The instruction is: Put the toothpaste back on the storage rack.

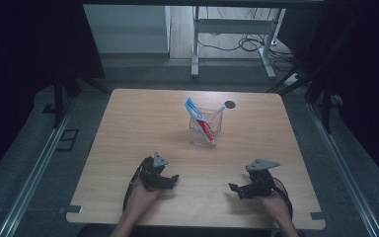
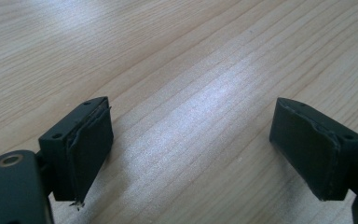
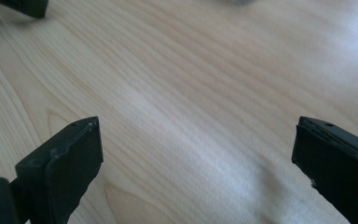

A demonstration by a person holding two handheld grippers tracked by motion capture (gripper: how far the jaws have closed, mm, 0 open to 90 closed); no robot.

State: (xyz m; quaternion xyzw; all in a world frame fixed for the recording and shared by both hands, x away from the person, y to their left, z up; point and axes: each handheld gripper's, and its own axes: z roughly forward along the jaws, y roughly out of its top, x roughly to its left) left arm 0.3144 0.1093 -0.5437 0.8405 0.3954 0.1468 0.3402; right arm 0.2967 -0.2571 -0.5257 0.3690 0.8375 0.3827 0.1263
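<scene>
table (image 1: 143,123): i'm looking at a light wooden top taking up the middle of the high view, with a small dark round spot (image 1: 230,104) near its upper edge, right of centre.
clear cup (image 1: 205,129): i'm seeing it standing upright a little above the centre of the frame, well apart from both grippers.
toothpaste tube (image 1: 199,120): it's leaning in the clear cup, its blue and white end sticking out to the upper left, the red part down inside.
toothbrush (image 1: 217,113): it's leaning in the same cup, its pale end poking out to the upper right, crossing behind the tube.
left gripper (image 1: 170,180): i'm holding it at the lower left of the high view, lying low over the wood; in the left gripper view (image 2: 191,154) its jaws are standing wide apart with bare wood between them.
right gripper (image 1: 236,189): i'm holding it at the lower right, jaws pointing toward the frame's left; in the right gripper view (image 3: 196,163) they're spread wide, gripping nothing.
</scene>
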